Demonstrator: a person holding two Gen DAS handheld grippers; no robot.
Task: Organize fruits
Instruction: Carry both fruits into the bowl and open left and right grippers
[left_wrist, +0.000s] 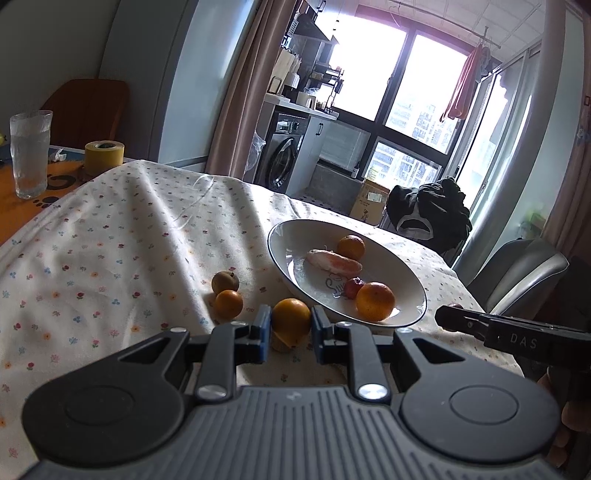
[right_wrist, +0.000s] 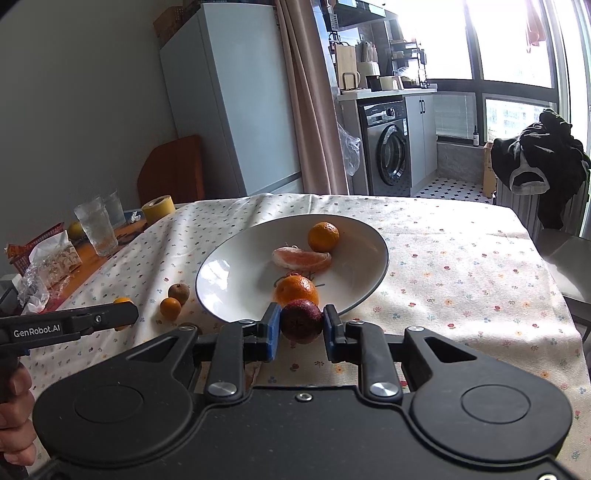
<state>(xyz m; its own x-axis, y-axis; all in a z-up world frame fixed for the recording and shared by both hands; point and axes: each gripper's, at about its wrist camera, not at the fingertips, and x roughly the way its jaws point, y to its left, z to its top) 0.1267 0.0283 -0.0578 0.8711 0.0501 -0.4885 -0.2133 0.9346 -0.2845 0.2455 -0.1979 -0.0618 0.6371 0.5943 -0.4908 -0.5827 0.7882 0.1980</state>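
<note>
A white plate (left_wrist: 275, 243) (right_wrist: 210, 269) on the flowered tablecloth holds two oranges (left_wrist: 375, 301) (right_wrist: 323, 236), a pink grapefruit segment (left_wrist: 334, 261) (right_wrist: 301, 259) and a small red fruit (left_wrist: 354, 287). My left gripper (left_wrist: 291, 317) is shut on an orange (left_wrist: 291, 319) just left of the plate's near rim; in the right wrist view the left gripper (right_wrist: 122, 314) hides most of that orange. My right gripper (right_wrist: 301, 317) is shut on a dark purple fruit (right_wrist: 301, 321) at the plate's near edge. A small orange (left_wrist: 229, 303) (right_wrist: 170, 308) and a brown fruit (left_wrist: 225, 282) (right_wrist: 179, 292) lie on the cloth.
A drinking glass (left_wrist: 28, 155) (right_wrist: 96, 225) and a yellow tape roll (left_wrist: 104, 153) (right_wrist: 159, 208) stand on the bare orange table end at the left, beside snack packets (right_wrist: 51, 258). A chair with black clothing (left_wrist: 428, 210) (right_wrist: 535, 162) stands past the far edge.
</note>
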